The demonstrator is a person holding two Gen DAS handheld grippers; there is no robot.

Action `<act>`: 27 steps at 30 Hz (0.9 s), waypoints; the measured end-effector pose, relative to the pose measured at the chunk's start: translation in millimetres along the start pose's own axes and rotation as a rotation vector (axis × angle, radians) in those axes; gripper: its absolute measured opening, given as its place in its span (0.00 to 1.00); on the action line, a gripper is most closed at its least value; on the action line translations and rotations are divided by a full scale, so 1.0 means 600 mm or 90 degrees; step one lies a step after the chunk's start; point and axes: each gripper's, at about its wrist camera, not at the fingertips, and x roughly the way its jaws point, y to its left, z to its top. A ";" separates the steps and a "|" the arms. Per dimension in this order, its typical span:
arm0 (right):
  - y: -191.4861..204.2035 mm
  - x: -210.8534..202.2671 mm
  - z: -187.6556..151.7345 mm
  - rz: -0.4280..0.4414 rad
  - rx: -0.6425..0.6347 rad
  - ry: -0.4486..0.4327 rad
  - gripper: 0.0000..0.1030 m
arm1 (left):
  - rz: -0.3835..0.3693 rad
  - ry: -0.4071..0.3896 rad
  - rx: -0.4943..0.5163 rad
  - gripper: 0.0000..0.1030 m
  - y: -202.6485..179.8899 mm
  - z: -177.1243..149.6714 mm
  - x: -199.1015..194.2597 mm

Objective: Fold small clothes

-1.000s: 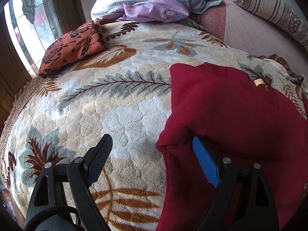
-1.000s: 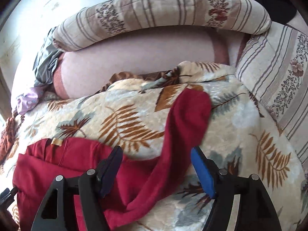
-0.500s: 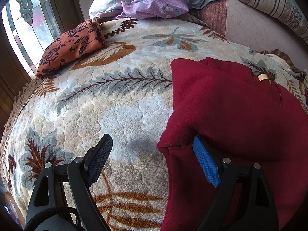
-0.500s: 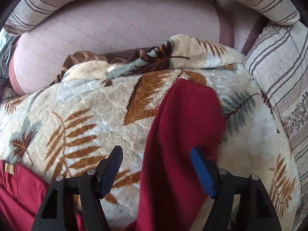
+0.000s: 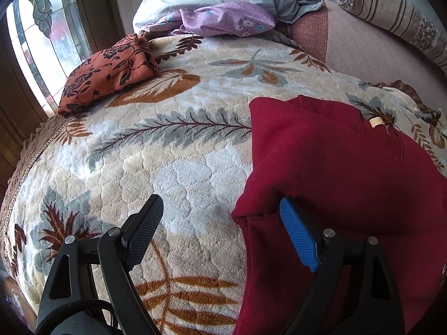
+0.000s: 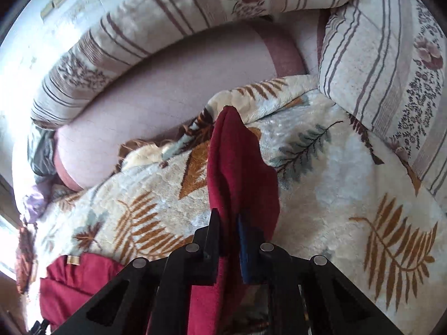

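The dark red sweater lies on the bed's leaf-patterned blanket, its body spread flat toward the left tongs, which hang released — the black finger over bare blanket, the blue one at the sweater's near edge, with the folded corner between them but not pinched. The right tongs are clenched on the sweater's sleeve, which runs up from the pads as a narrow raised ridge toward the striped pillows. An orange flowered cloth and a purple one lie well apart — near the window.
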 end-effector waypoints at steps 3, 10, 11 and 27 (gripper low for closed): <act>0.009 -0.069 -0.010 0.071 0.002 -0.020 0.10 | -0.011 -0.009 -0.009 0.83 0.005 0.003 -0.012; 0.176 -0.164 -0.060 0.235 -0.131 -0.010 0.10 | -0.048 -0.025 -0.040 0.83 0.017 0.010 -0.028; 0.213 -0.167 -0.074 0.256 -0.160 -0.001 0.10 | -0.048 -0.028 -0.042 0.83 0.019 0.011 -0.029; 0.407 -0.021 -0.339 0.331 -0.300 0.197 0.64 | -0.124 -0.011 -0.056 0.83 0.015 0.014 -0.032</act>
